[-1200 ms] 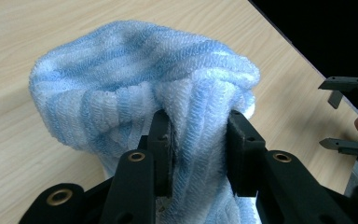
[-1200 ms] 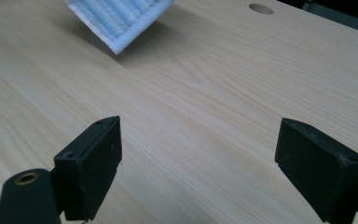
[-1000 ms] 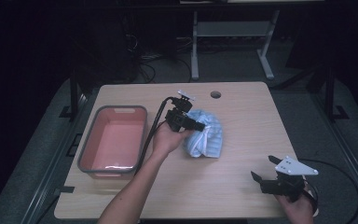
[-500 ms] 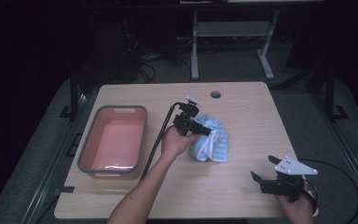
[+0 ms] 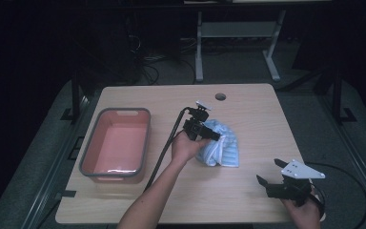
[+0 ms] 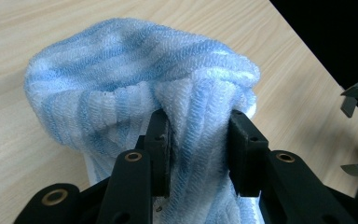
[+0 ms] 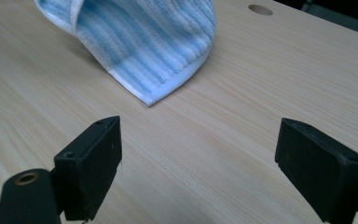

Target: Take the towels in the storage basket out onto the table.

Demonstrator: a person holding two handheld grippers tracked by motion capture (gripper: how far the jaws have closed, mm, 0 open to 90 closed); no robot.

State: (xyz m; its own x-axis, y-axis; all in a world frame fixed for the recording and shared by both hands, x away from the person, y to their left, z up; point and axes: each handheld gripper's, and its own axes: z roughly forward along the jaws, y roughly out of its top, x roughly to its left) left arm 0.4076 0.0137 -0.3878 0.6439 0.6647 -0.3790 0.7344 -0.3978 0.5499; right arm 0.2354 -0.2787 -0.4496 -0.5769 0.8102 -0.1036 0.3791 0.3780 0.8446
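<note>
The work in hand is the handling of a blue-and-white striped towel (image 5: 221, 145), which lies bunched near the centre of the bench (image 5: 248, 200). A grey-rimmed pink tub (image 5: 116, 144) stands at the 9 o'clock side of the towel, well apart from it, and holds nothing visible.

Progress, as a judgement: the pick-up is made, and the transfer is not. The towel is gripped, but most of it rests on the bench surface. If the tub is the destination, the lift and the carry toward 9 o'clock remain to be done.

Left gripper (image 6: 198, 140): the jaws are clamped on a gathered fold of the towel. In the left gripper view the fold fills the gap between both pads, and the cloth rises in a hump beyond them. The gap is narrow, set by the thickness of the bunched cloth. The jaws have just been opening slightly, yet the fold stays between them and both pads press on it.

Right gripper (image 7: 198, 163): the jaws stand wide apart and hold nothing. It waits at the 4 o'clock side of the towel, near the bench's front edge. A hemmed corner of the towel lies ahead of it, apart from both pads.
</note>
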